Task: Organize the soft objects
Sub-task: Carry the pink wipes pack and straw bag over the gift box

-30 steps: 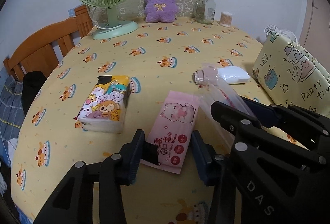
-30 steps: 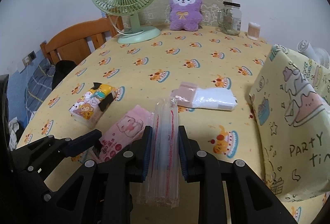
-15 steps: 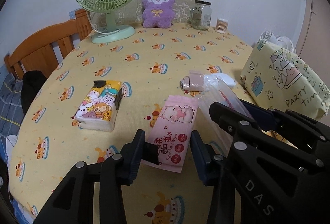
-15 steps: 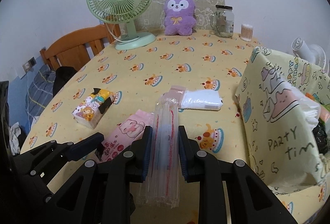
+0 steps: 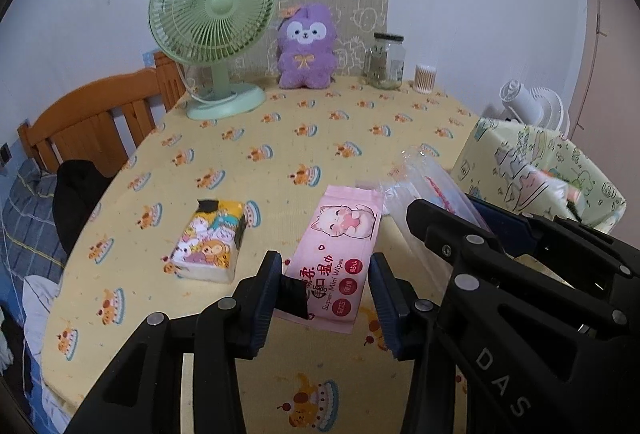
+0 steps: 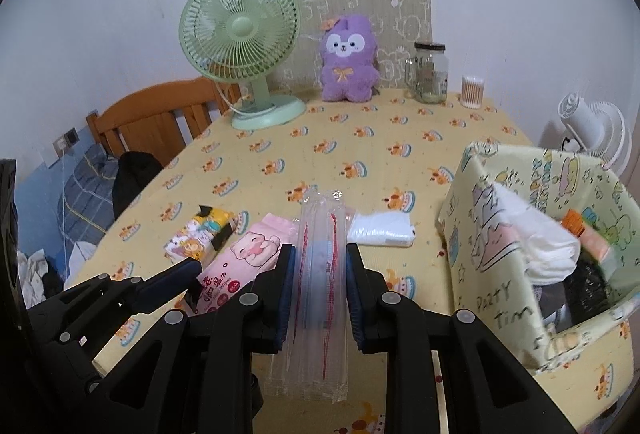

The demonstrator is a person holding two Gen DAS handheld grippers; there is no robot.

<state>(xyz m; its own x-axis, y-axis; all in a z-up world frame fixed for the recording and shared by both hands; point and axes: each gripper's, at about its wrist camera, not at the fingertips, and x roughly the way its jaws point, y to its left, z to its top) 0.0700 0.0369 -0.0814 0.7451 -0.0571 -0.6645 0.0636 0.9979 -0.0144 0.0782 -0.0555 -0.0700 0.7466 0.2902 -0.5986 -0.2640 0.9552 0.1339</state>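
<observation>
Between right tongs (image 6: 320,286), clear packet (image 6: 320,274), lengthwise, pointing forward.

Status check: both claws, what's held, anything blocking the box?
Left claw shut on pink wipes pack. Right claw shut on clear plastic packet. Both lifted off table. Box open at right, path clear; tissue pack and white pack on table.

A green fan (image 6: 240,46), glass jar (image 6: 431,72) and cotton-swab tub (image 6: 472,91) stand along the wall.
</observation>
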